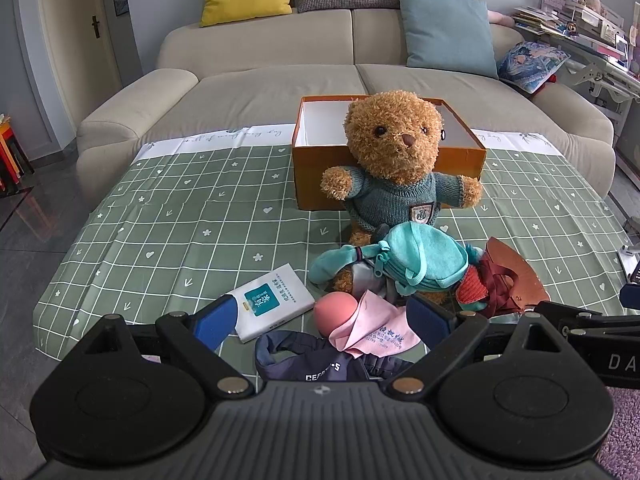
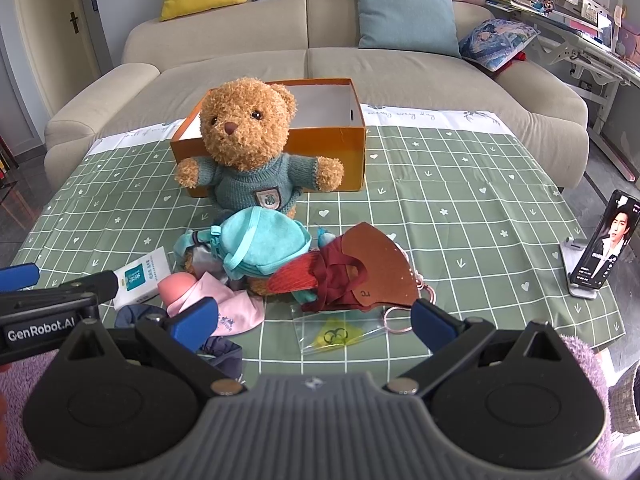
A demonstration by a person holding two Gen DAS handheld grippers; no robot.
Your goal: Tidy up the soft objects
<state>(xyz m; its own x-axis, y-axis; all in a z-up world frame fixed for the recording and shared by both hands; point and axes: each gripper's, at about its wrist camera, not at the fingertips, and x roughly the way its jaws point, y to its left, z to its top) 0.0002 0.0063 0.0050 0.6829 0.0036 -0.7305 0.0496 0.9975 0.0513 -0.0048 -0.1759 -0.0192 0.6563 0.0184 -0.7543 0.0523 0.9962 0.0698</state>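
A brown teddy bear [image 1: 394, 148] [image 2: 248, 136] in a teal sweater sits upright against an open orange box [image 1: 308, 160] [image 2: 344, 144]. In front of it lies a heap: a teal pouch [image 1: 424, 256] [image 2: 264, 244], a brown mask [image 2: 376, 268] [image 1: 512, 272], red fabric [image 2: 296, 278], a pink cloth [image 1: 376, 328] [image 2: 228, 304] over a pink ball [image 1: 334, 308], and a navy garment [image 1: 320, 360]. My left gripper [image 1: 320, 316] is open, low over the pink cloth and navy garment. My right gripper [image 2: 316, 320] is open above a clear plastic bag [image 2: 336, 334].
A white and teal packet [image 1: 272, 304] [image 2: 140, 278] lies left of the heap. A phone on a stand [image 2: 604, 248] is at the table's right edge. A green checked tablecloth [image 1: 160, 220] covers the table; a beige sofa [image 1: 260, 88] with cushions is behind.
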